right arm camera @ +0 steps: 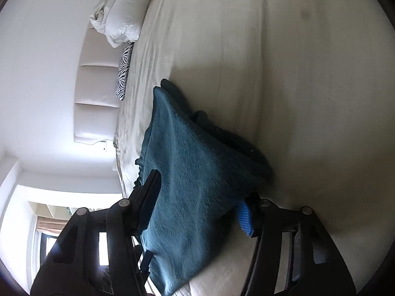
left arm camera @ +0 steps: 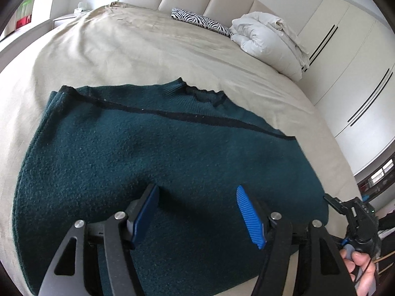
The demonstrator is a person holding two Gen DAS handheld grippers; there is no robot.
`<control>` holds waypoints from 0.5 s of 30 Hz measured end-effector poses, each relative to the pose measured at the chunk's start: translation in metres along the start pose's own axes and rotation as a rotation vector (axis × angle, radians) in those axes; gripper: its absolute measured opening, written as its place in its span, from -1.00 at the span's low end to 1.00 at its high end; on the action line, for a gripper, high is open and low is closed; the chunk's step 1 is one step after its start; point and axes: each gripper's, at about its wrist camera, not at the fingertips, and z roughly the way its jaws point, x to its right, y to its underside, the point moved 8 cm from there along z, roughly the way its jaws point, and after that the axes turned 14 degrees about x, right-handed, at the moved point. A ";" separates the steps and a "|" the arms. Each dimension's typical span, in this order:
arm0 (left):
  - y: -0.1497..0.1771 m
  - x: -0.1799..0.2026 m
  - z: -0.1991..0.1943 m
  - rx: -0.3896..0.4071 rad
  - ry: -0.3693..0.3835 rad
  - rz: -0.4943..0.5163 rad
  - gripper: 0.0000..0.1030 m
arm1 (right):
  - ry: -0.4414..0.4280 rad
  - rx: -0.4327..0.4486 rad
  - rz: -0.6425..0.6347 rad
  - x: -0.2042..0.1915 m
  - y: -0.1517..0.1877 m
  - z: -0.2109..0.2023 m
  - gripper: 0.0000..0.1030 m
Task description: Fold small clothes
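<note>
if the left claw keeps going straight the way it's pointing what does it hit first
Most likely the dark green sweater spread on the bed: the left claw is open just above the fabric, nothing between. Depth is unclear.

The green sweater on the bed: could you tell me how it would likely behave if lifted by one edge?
The green sweater probably goes floppy: in the right wrist view its cloth already drapes between the pads. Its fuzzy knit looks grippy, unlikely to slip. It seems thick, so fairly heavy for cloth.

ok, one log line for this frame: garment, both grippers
sweater: dark green, on bed | left gripper: open above it | right gripper: fabric between fingers, grip unclear
</note>
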 end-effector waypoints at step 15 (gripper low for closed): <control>0.003 0.009 0.013 -0.019 0.111 -0.099 0.30 | -0.001 0.043 -0.040 0.012 -0.028 -0.002 -0.36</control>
